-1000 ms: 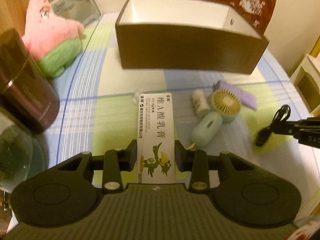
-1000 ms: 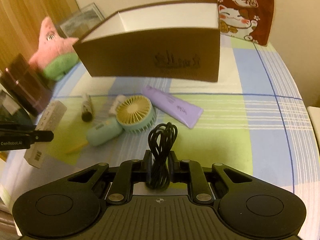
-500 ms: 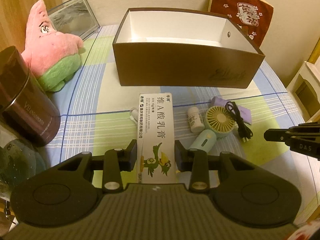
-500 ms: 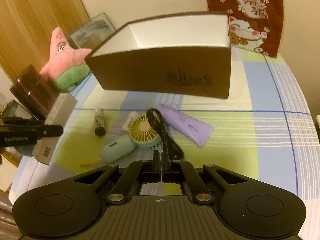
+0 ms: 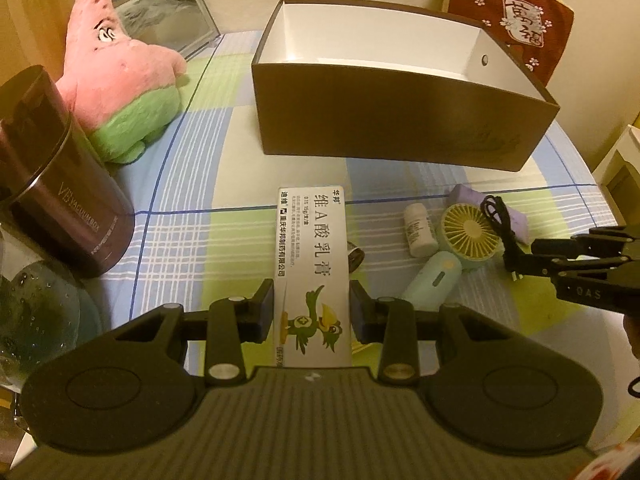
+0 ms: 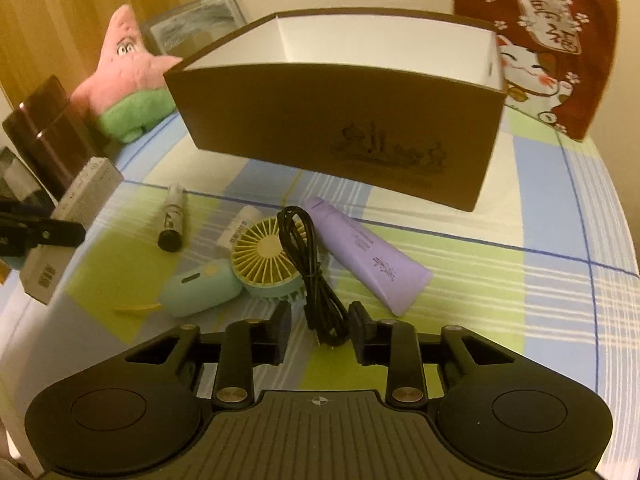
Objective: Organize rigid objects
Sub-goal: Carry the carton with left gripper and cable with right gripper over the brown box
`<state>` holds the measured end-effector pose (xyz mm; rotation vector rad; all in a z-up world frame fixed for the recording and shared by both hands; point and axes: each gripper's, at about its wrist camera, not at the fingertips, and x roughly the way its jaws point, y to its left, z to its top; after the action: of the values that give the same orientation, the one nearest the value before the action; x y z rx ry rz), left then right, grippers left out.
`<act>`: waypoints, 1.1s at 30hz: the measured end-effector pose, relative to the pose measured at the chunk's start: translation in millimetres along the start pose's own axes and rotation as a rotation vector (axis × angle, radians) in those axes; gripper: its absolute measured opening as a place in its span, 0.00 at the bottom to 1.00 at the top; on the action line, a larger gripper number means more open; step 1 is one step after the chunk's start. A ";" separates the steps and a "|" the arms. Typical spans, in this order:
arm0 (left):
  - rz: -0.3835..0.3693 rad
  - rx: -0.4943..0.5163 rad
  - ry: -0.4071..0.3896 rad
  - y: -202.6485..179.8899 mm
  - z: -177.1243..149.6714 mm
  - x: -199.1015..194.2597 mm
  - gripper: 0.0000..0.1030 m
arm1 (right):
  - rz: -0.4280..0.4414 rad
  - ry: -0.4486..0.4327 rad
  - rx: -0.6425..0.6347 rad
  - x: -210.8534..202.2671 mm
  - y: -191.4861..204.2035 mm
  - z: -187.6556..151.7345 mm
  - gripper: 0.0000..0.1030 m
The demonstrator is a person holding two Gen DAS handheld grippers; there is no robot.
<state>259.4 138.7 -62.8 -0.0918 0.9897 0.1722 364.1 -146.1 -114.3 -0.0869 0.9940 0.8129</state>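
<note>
Meanwhile left gripper [image 5: 311,308] clamps the ointment box [image 5: 310,264]; right gripper [image 6: 320,326] is opening around the cable [image 6: 310,268].

My left gripper [image 5: 312,312] hides the near end of the white carton [image 5: 311,256]. At nine o'clock, a glass globe [image 5: 36,316] runs off frame. The brown box [image 6: 332,120] floor stays hidden behind its wall.

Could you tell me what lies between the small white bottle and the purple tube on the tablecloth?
The mint-green handheld fan lies between the white bottle and the purple tube, with the black cable draped along its tube side; the right wrist view shows this best.
</note>
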 end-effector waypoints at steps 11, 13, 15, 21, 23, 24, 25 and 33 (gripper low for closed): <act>0.005 -0.008 0.015 0.3 2.8 9.9 0.34 | -0.021 0.014 -0.143 31.8 9.5 9.5 0.31; 0.004 -0.006 0.015 -1.2 4.0 11.1 0.34 | -0.018 0.009 -0.163 33.1 10.0 8.2 0.19; 0.002 -0.003 0.013 -2.7 5.3 11.8 0.34 | -0.007 0.008 -0.167 32.3 9.8 7.5 0.19; -0.006 0.013 0.004 -7.0 9.1 11.1 0.34 | 0.014 0.003 -0.100 23.9 5.6 8.1 0.16; -0.008 0.016 -0.002 -8.1 10.3 9.9 0.34 | 0.022 0.002 -0.071 19.3 2.9 8.7 0.15; -0.010 0.018 -0.004 -8.8 11.0 9.3 0.34 | 0.026 0.001 -0.053 16.8 1.3 9.0 0.15; -0.010 0.020 -0.006 -9.5 11.9 8.7 0.34 | 0.032 0.000 -0.040 14.4 0.0 9.2 0.15; -0.024 0.034 -0.044 -12.8 20.3 -0.8 0.34 | 0.078 -0.040 0.050 -9.6 -6.8 16.5 0.15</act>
<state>278.1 129.2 -51.0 -0.0683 0.9467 0.1344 377.4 -149.5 -99.5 0.0114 0.9843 0.8571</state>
